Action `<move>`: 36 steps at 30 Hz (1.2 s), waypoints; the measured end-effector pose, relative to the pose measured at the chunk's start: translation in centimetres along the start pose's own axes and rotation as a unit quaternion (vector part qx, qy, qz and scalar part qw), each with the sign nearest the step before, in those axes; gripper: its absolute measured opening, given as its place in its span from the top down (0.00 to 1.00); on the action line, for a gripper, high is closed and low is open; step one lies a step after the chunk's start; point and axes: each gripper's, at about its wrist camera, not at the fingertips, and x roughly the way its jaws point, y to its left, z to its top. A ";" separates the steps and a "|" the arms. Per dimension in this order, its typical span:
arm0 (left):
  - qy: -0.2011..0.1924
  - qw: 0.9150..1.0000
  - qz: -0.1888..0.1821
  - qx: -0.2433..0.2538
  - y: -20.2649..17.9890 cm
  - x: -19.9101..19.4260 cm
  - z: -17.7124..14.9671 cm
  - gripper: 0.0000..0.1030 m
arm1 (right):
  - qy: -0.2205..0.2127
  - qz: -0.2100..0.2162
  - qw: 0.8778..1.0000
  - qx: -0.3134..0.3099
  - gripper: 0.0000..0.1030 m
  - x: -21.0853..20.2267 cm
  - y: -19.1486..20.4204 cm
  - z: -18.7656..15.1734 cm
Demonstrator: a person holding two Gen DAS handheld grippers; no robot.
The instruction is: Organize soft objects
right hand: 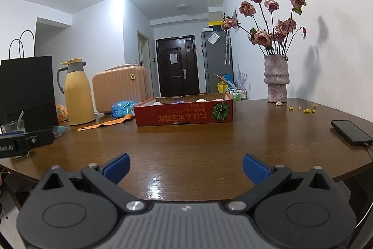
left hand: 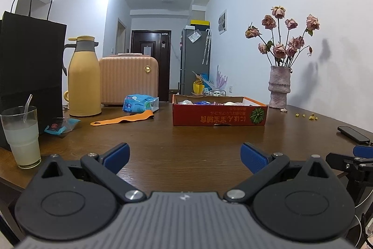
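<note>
**Two wide grippers above a wooden table, soft things in a red box**

The left gripper (left hand: 185,155) has its blue ribbed fingers (left hand: 117,156) spread wide, and nothing is between them. The right gripper (right hand: 185,166) is the same: wide, with smooth blue pads (right hand: 255,167) and nothing held. Both hang above the near edge of the table (left hand: 186,139), which is dark brown wood with a glossy surface that reflects the ceiling light.

The task's things are at the far side. A low cardboard box (left hand: 219,113), red-orange with a printed green pumpkin and upside-down lettering, is open at the top. Inside it lie several soft items, white, blue and pink, but only their tops show above the wall, so I cannot tell what each one is. To the left of the box, a blue and white plastic packet (left hand: 141,103) lies on the table, and a flat orange strap (left hand: 122,120) with a hole at one end lies in front of it.

Behind stand a matte yellow thermos jug (left hand: 84,78), a ribbed peach suitcase (left hand: 128,79), and a black paper bag (left hand: 30,67) with cord handles. A rough pinkish vase (left hand: 279,86) holds dried roses, and a black phone (right hand: 350,132) lies on the right.

Only the left view shows clearly the ridged glass (left hand: 22,135), about two thirds full of milky liquid, with a clear straw. Only the right view shows an orange patterned object (right hand: 61,112) between bag and jug.
</note>
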 end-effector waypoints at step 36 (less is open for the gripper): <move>-0.001 1.000 -0.008 0.002 0.0 0.0 0.0 0.00 | -0.008 -0.010 1.000 -0.004 0.00 -0.2 0.1 0.0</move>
